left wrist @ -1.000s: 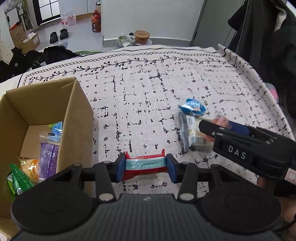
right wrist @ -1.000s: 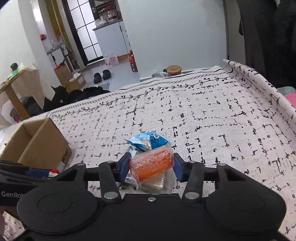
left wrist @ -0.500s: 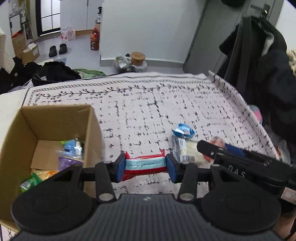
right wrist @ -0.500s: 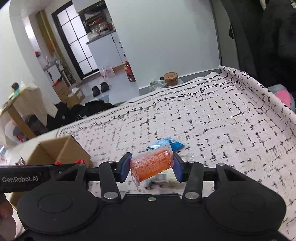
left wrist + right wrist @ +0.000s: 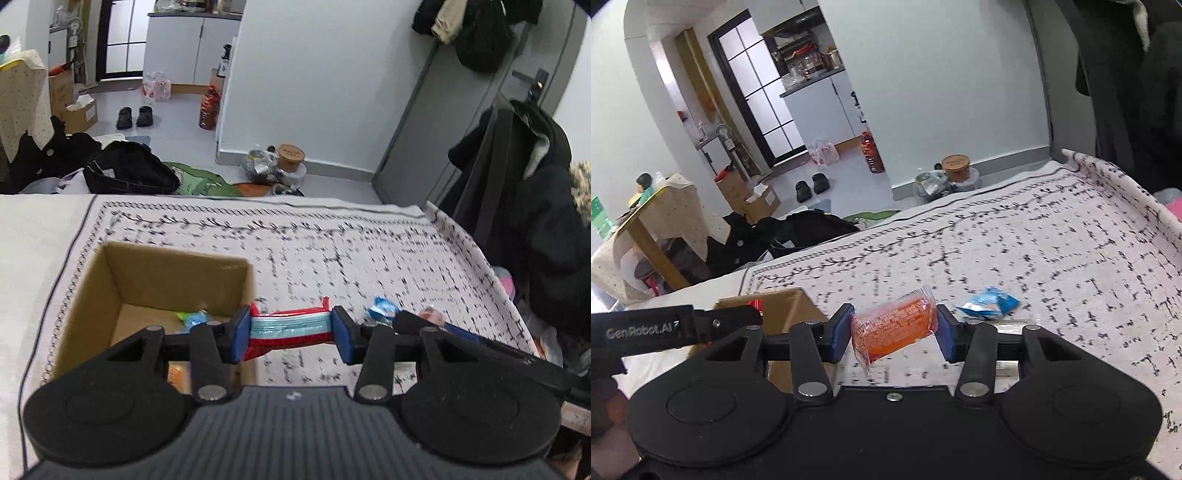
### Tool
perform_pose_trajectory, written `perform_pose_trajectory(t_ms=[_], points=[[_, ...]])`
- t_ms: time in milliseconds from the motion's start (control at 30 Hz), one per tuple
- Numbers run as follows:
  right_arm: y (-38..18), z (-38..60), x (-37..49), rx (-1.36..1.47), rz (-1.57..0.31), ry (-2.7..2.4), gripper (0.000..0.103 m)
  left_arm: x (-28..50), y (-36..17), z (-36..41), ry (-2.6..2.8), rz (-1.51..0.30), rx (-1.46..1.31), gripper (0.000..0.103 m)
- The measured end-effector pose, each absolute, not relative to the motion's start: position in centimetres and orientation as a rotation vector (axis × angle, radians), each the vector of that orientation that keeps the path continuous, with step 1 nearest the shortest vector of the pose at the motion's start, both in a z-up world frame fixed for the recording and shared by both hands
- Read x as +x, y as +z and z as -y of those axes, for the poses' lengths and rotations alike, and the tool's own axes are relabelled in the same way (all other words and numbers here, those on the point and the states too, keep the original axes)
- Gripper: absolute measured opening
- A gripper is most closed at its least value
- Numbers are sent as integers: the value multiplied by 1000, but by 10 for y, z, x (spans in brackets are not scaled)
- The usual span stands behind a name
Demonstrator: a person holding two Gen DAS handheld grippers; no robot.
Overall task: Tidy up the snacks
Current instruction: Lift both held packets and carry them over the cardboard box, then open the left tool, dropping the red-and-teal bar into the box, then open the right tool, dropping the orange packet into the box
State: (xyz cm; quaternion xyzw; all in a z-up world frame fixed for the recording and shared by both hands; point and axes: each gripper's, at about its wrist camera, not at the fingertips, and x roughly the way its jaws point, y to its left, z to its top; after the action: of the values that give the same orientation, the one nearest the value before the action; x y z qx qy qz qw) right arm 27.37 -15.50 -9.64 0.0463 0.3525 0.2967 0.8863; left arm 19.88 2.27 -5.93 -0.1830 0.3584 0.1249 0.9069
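Cardboard walls of the box (image 5: 177,273) hide most of what lies inside; only a green-blue packet (image 5: 192,318) and an orange scrap low down show past the left gripper (image 5: 290,334), whose body covers the near side of the box. From the right wrist view the box is mostly behind the gripper bodies. The cloth (image 5: 369,258) is smeared with blur. The left gripper's jaws are partly closed, clamping a red, white and pale-blue bar (image 5: 290,329) by its ends, held in the air just beside the box's right wall. The right gripper (image 5: 892,330) pinches an orange packet (image 5: 894,326) between its pads, tilted, above the cloth. A blue packet (image 5: 988,303) lies on the cloth beyond it.
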Motion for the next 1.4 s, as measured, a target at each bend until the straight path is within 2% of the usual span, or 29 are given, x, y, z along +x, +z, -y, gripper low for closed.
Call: perform_pose_trajectory(t_ms=[633, 767, 900, 1400], points=[[-80, 87, 242, 45, -725, 707, 46, 161, -72, -107, 319, -726, -482, 47], [-77, 78, 237, 35, -722, 721, 46, 157, -77, -120, 365, -734, -483, 51], [-76, 70, 233, 35, -728, 730, 46, 147, -75, -128, 360, -720, -506, 64], [-69, 26, 221, 31, -741, 791, 48, 120, -67, -145, 410, -699, -514, 68]])
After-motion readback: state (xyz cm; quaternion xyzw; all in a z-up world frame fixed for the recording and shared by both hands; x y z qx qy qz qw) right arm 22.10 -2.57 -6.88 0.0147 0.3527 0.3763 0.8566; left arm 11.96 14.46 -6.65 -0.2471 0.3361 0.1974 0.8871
